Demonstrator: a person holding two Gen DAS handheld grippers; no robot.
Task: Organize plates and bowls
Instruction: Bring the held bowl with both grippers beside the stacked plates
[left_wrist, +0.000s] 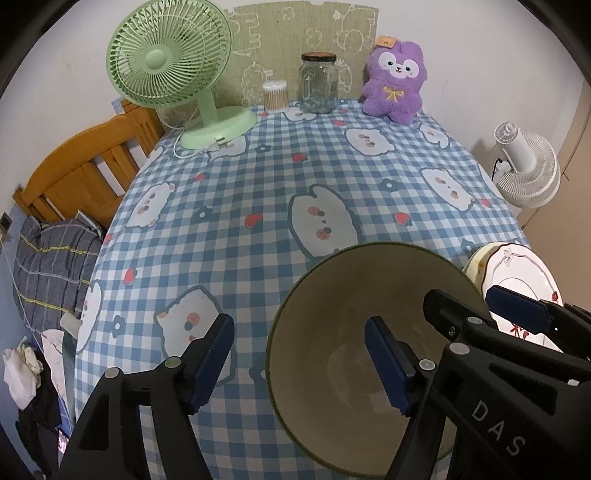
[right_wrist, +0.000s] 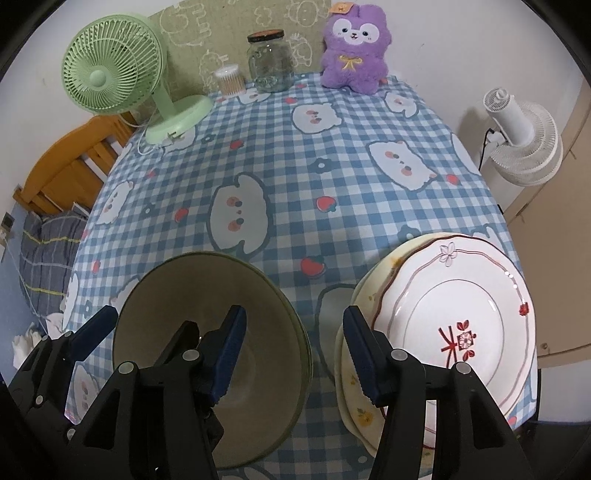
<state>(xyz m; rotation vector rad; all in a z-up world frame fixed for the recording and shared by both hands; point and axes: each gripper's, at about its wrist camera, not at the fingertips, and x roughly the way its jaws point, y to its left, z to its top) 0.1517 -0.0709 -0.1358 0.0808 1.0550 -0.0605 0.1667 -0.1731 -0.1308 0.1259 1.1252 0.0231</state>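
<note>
bowl: showing a smooth, matt olive ceramic inside
plate: gleaming with glossy white glaze
bench cloth: lying as soft checked fabric
jar: looking like clear, shiny glass
plush toy: showing fuzzy purple pile
headboard: shining as varnished wood

L wrist view: taken from near table edge, angled down, aimed at far wall. R wrist view: set just to its right, same heading. Bowl & plates shared.
</note>
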